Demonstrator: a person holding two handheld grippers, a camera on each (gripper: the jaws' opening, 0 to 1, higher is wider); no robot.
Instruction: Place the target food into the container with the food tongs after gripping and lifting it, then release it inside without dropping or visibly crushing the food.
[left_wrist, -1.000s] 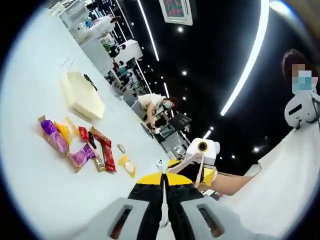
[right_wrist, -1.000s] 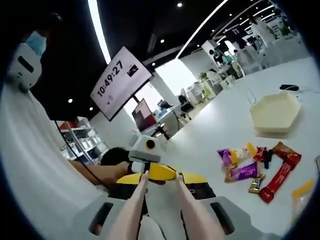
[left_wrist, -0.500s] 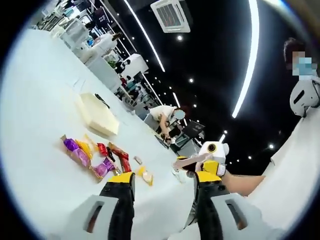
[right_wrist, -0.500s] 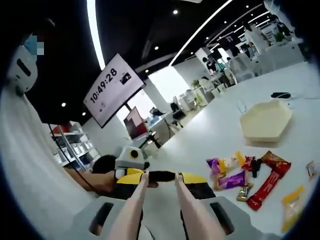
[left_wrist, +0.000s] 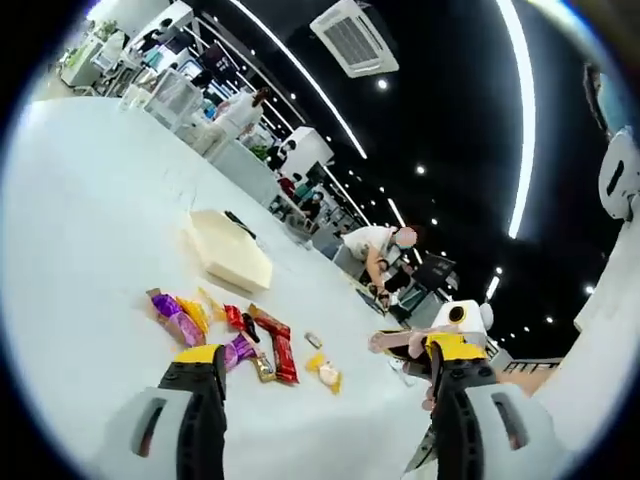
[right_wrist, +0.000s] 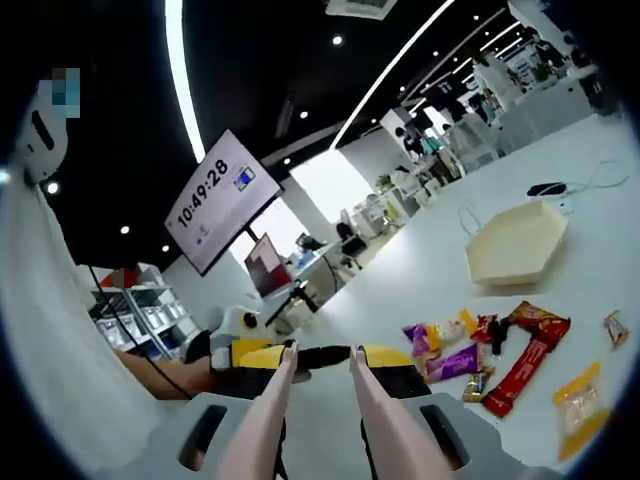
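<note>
White tabletop (left_wrist: 80, 230), broad and bare around one cluster of goods.

Container (left_wrist: 230, 252): cream-coloured hexagonal tray, shallow, lying on the table beyond the snacks; also seen in the right gripper view (right_wrist: 515, 243), with a dark small object and a cable just behind it.

Snacks (left_wrist: 225, 335): loose heap of wrapped items, purple, yellow and red packets, with a long red bar (right_wrist: 525, 358) at one edge and a yellow packet (right_wrist: 578, 400) lying a little apart. All rested on the table, well apart from either tool and outside the tray.

Left gripper (left_wrist: 325, 365): yellow-tipped black jaws stood wide apart, nothing between them, raised above the table.

Right gripper (right_wrist: 320, 352): held a pair of pinkish food tongs (right_wrist: 270, 410), arms running forward along the jaws, tips slightly apart and empty.

Wall screen (right_wrist: 218, 198): read 10:49:28.

Background: a person bent over a far desk (left_wrist: 380, 250).
</note>
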